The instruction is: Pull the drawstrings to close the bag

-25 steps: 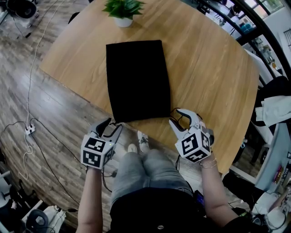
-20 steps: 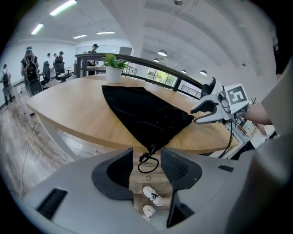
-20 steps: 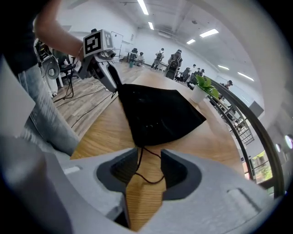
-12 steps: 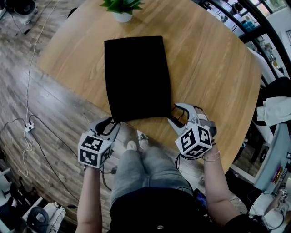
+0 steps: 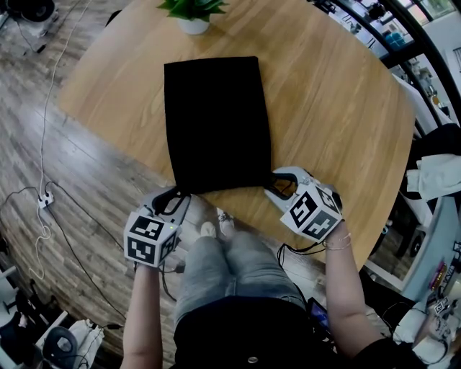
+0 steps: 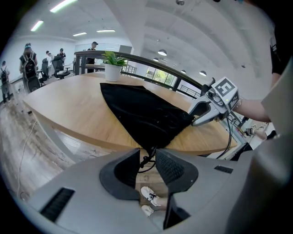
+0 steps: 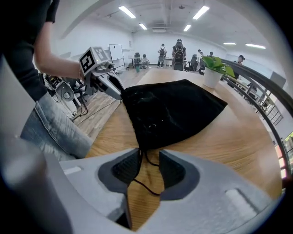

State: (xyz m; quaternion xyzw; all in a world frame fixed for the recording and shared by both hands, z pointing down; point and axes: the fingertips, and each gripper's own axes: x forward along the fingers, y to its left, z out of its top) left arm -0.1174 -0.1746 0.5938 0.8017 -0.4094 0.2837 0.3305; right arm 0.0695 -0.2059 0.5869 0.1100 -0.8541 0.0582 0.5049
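A flat black drawstring bag point(image 5: 216, 122) lies on the round wooden table point(image 5: 338, 108), its mouth toward the near edge. My left gripper point(image 5: 173, 194) is at the bag's near-left corner. Its jaws have just been closing, and a thin black drawstring point(image 6: 147, 160) runs through the gap that still shows between them. My right gripper point(image 5: 277, 184) is tipped down at the near-right corner. Its jaws have also just been closing, and the other drawstring point(image 7: 144, 183) lies loose on the wood in their gap. Neither pair of pads presses its string.
A potted green plant point(image 5: 193, 14) stands at the table's far edge behind the bag. The person's legs and white shoes point(image 5: 225, 225) are below the near edge. Cables and a power strip point(image 5: 47, 203) lie on the wood floor at left. Railing and clutter stand at right.
The right gripper has tipped further down over the bag's near-right corner. The left gripper has stayed at the near-left corner.
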